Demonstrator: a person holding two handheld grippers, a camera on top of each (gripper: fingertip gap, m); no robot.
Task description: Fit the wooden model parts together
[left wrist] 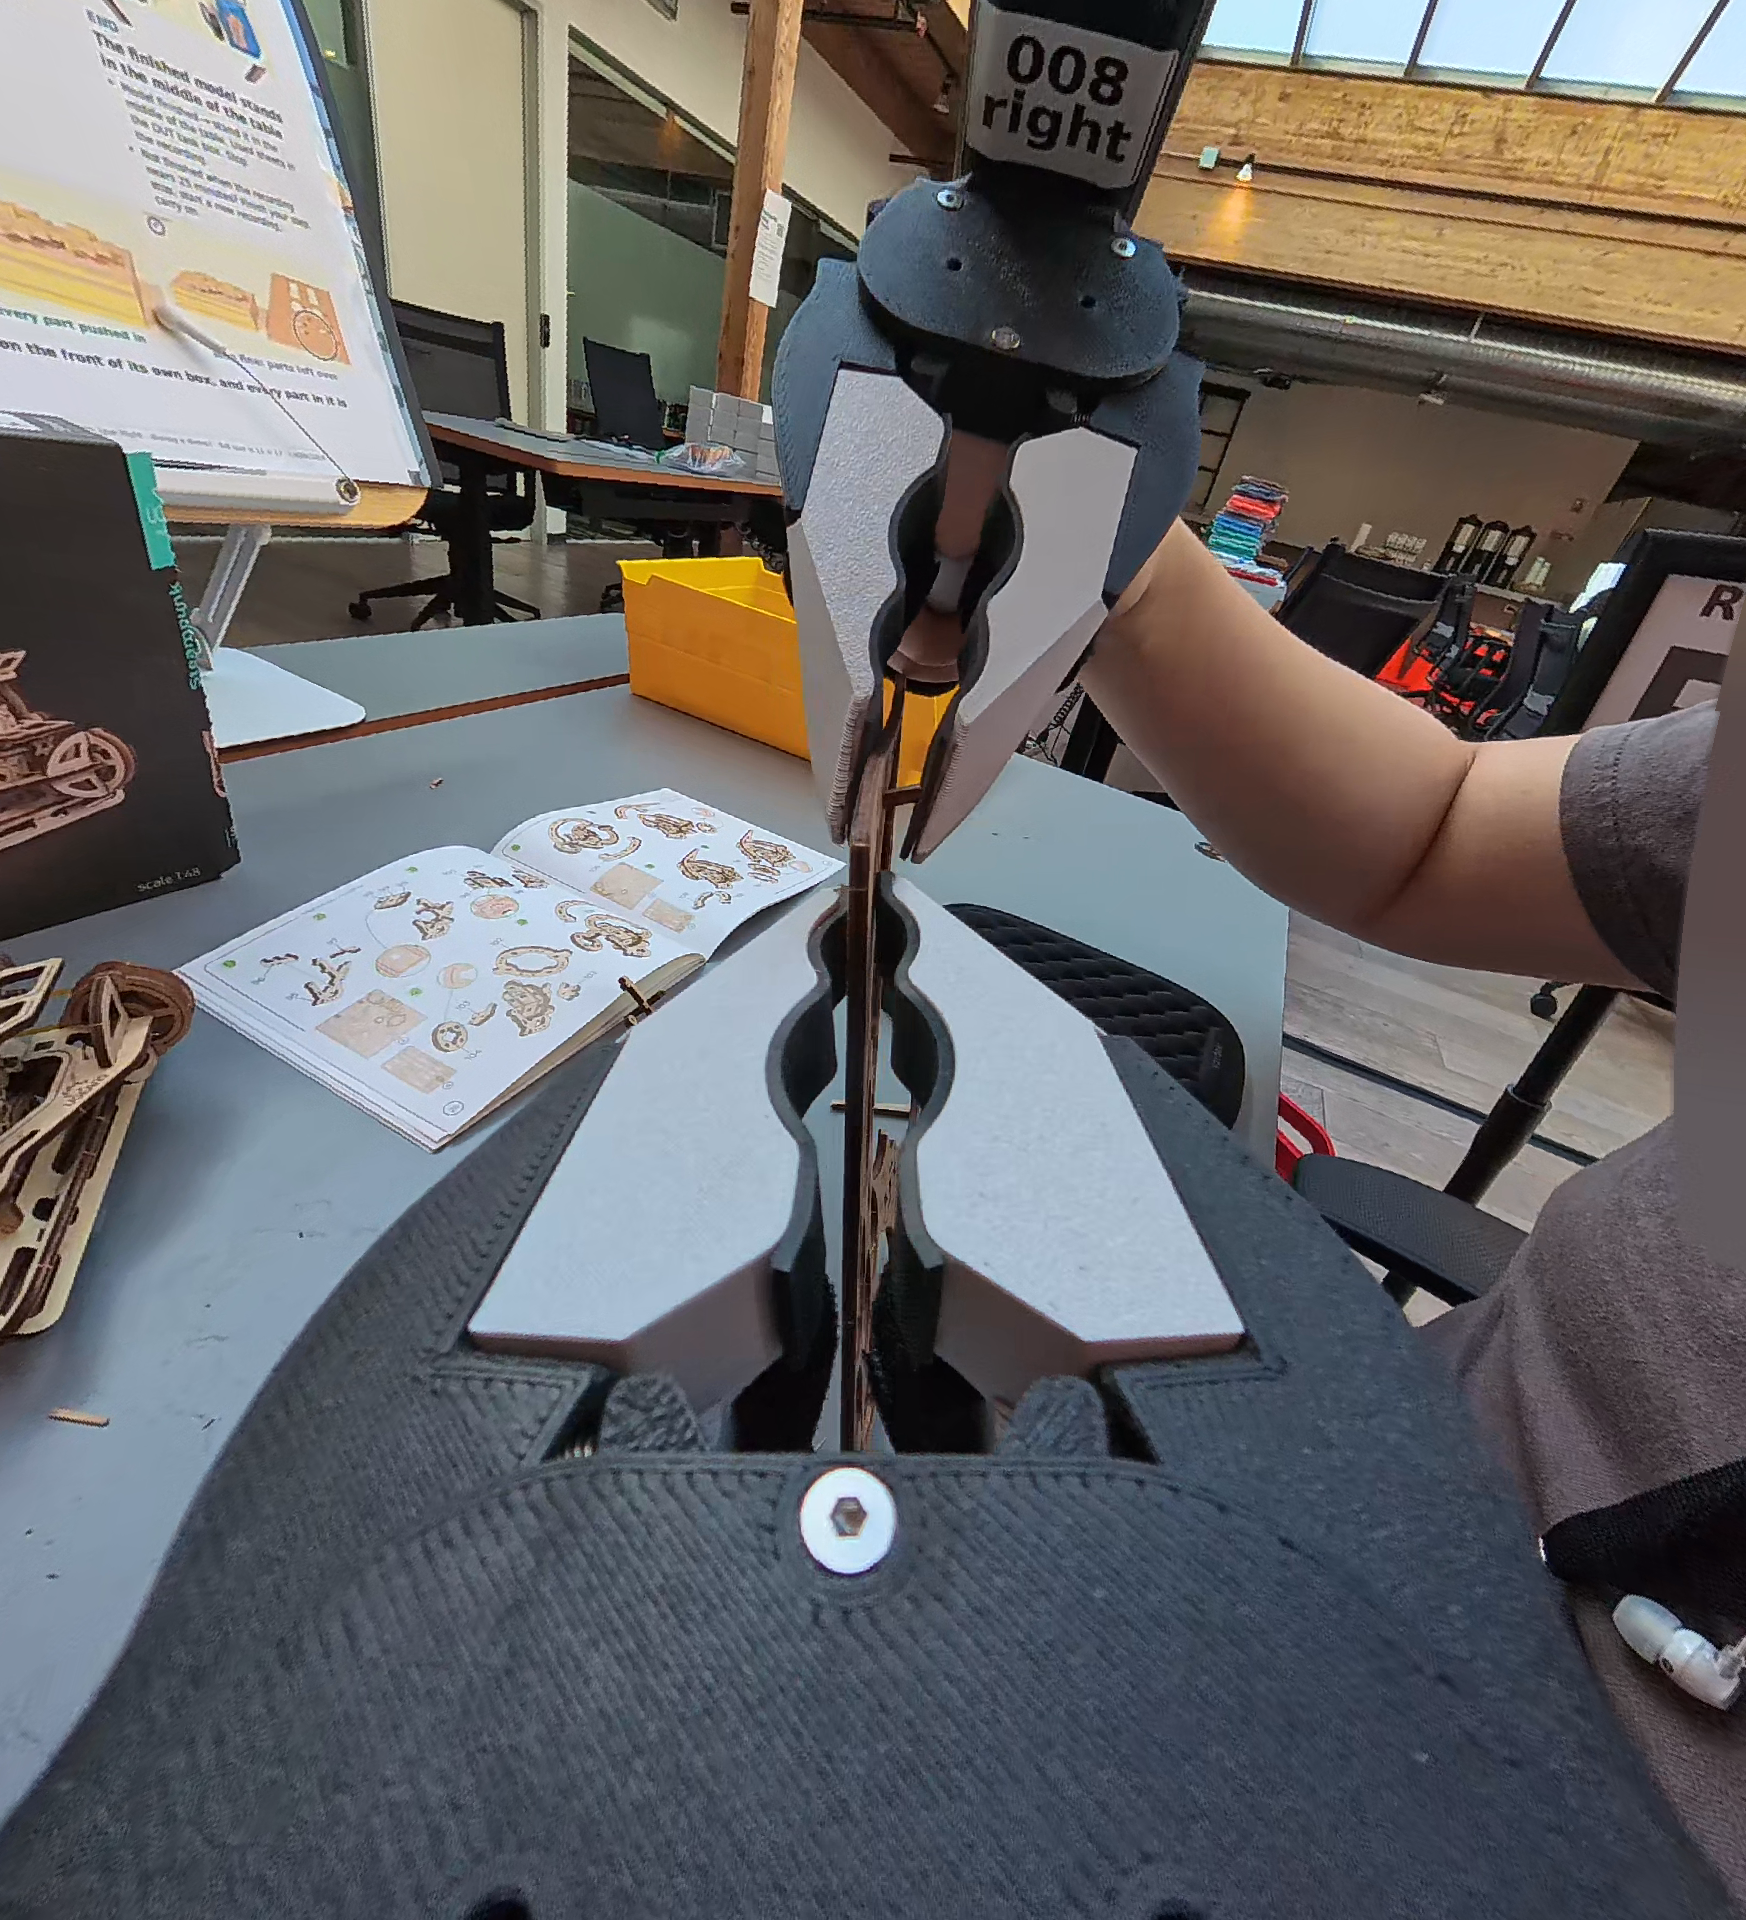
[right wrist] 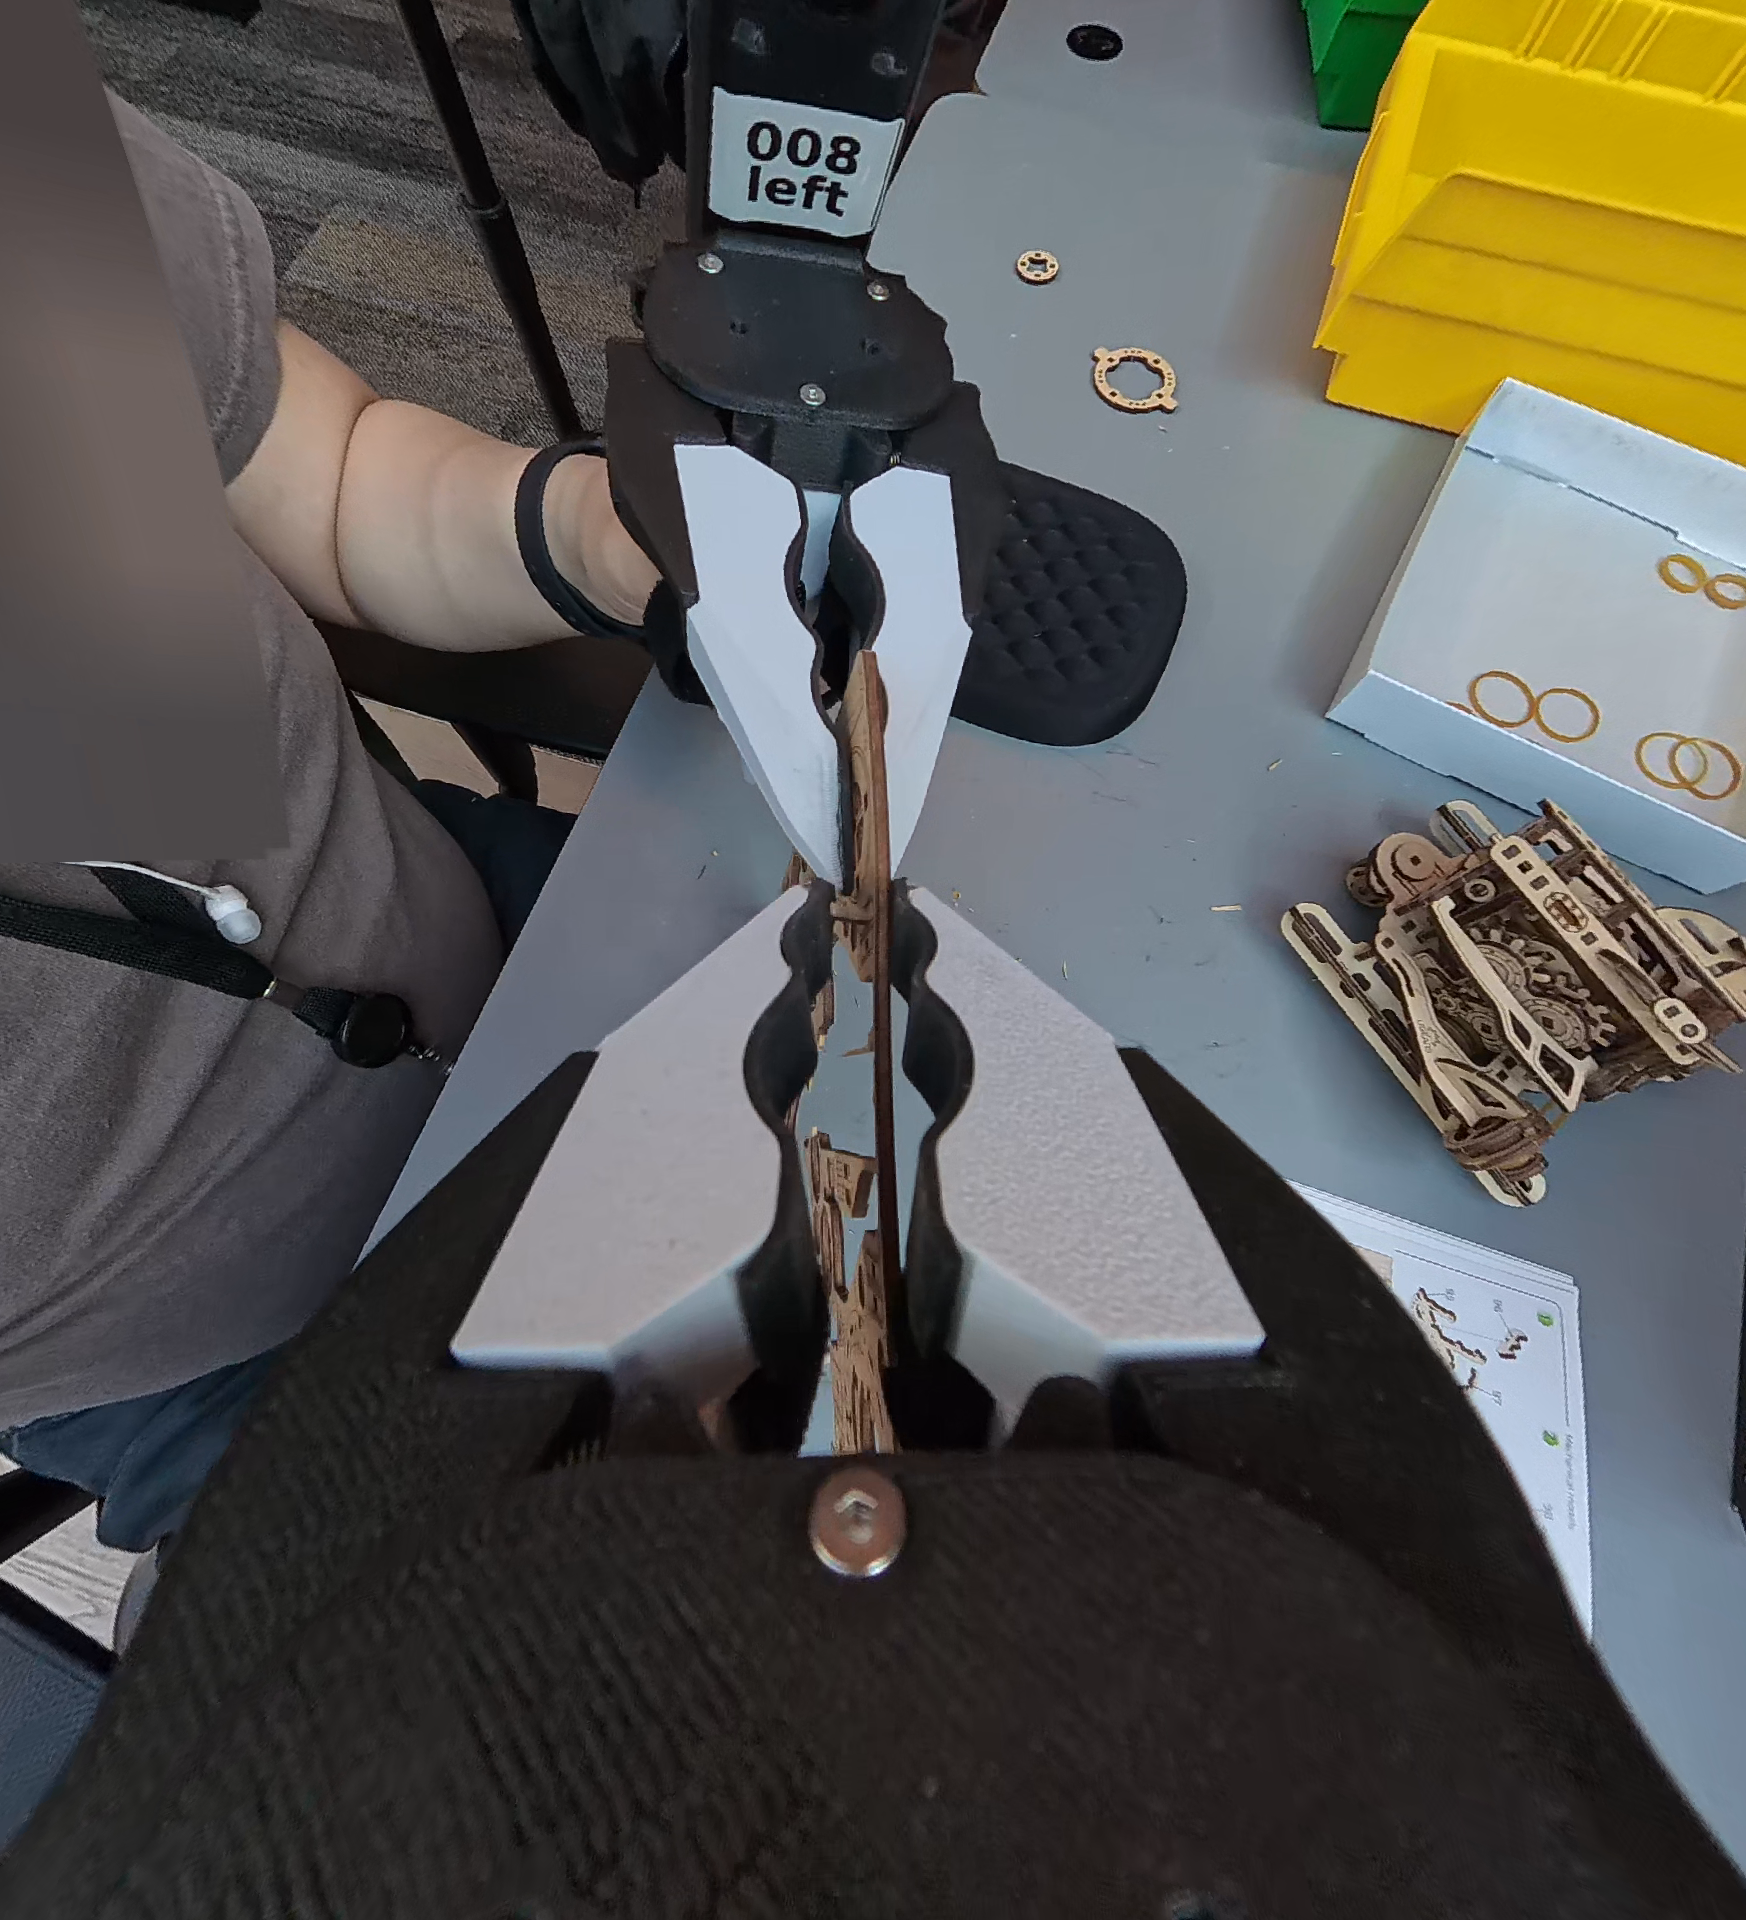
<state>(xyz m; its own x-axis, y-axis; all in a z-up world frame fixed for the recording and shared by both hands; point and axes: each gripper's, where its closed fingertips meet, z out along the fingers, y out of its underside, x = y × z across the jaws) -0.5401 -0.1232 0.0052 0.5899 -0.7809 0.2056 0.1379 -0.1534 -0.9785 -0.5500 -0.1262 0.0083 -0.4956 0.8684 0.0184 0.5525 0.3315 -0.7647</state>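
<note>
Left wrist view shows your left gripper and right gripper both clamped on one flat wooden panel, its small peg unseated, the half-built model waiting aside.

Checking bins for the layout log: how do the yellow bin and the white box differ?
The yellow bin is plastic, lies farther back on the grey table, and its contents are not visible. The white box is cardboard, nearer the assembled wooden model, open-fronted, and holds loose rubber bands. Both sit untouched.
</note>
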